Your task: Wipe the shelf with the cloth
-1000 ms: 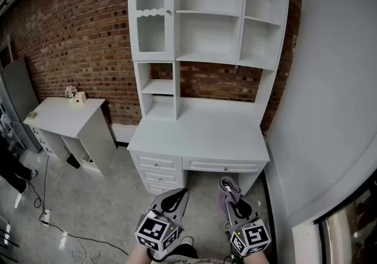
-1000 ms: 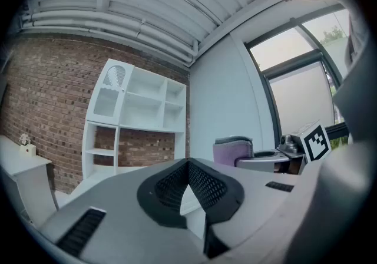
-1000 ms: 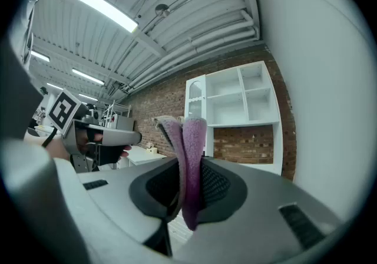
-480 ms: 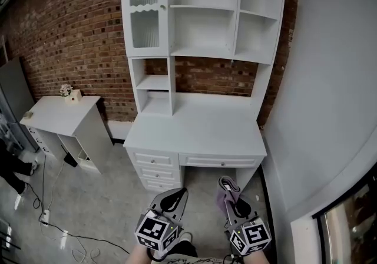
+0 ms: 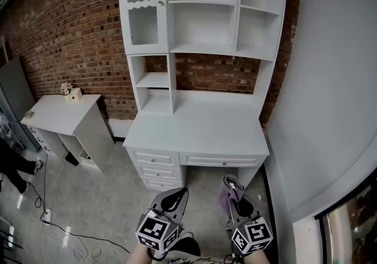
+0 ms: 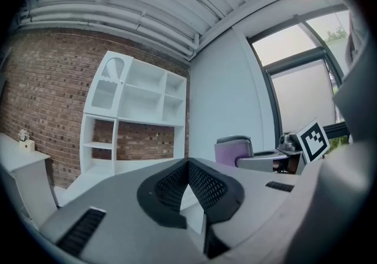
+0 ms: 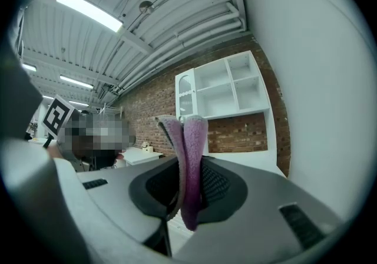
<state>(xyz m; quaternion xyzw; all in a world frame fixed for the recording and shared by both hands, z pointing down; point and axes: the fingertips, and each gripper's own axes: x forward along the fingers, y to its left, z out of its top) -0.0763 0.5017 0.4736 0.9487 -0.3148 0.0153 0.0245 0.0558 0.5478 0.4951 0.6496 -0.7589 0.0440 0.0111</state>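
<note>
Purple folded cloth [image 5: 224,199] sits clamped in the fingers of the right gripper [image 5: 234,192], lower centre. Beside it, the left gripper [image 5: 174,195] has its fingers closed on nothing. The white open shelf unit [image 5: 203,50] stands well apart, upper centre.

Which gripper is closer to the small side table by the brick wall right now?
Left. The left gripper is in front of the desk drawers, toward the side table; the right gripper, clamping the cloth, is farther right.
</note>
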